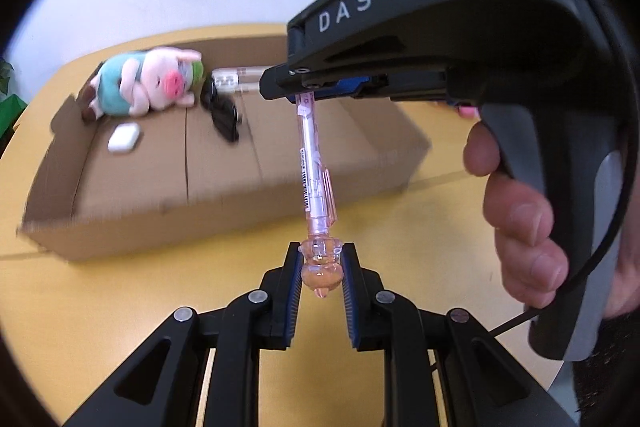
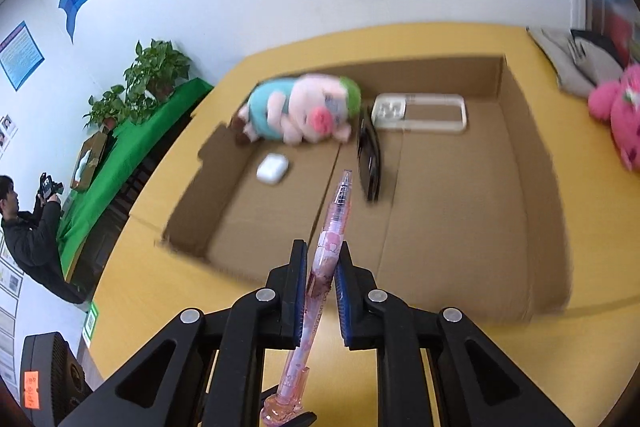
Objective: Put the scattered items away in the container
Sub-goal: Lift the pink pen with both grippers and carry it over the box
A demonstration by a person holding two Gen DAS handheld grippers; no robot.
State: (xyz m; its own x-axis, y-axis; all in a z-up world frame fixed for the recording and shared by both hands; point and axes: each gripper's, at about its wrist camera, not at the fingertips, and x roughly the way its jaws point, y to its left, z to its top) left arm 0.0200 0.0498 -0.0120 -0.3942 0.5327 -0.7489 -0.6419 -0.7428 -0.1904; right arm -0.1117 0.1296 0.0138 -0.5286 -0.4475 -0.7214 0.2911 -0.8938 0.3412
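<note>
A clear pink pen [image 1: 316, 167] hangs in the air between both grippers, over the yellow table in front of the cardboard box [image 1: 200, 223]. My left gripper [image 1: 322, 255] is shut on the pen's bulbous end ornament. My right gripper [image 1: 296, 91], held by a hand, clamps the other end from above. In the right wrist view the pen [image 2: 336, 215] runs between the pads of my right gripper [image 2: 323, 255], its tip pointing into the box [image 2: 532, 187]. Inside the box lie a plush pig [image 2: 304, 111], a white earbud case [image 2: 272, 167], a black flat item [image 2: 370, 159] and a clear phone case [image 2: 420, 113].
A pink plush toy [image 2: 616, 115] and a grey cloth bundle [image 2: 580, 63] lie on the yellow table [image 2: 160, 287] right of the box. At the far left, a person [image 2: 28, 227] with a camera sits beside potted plants [image 2: 156, 67] on a green-covered bench.
</note>
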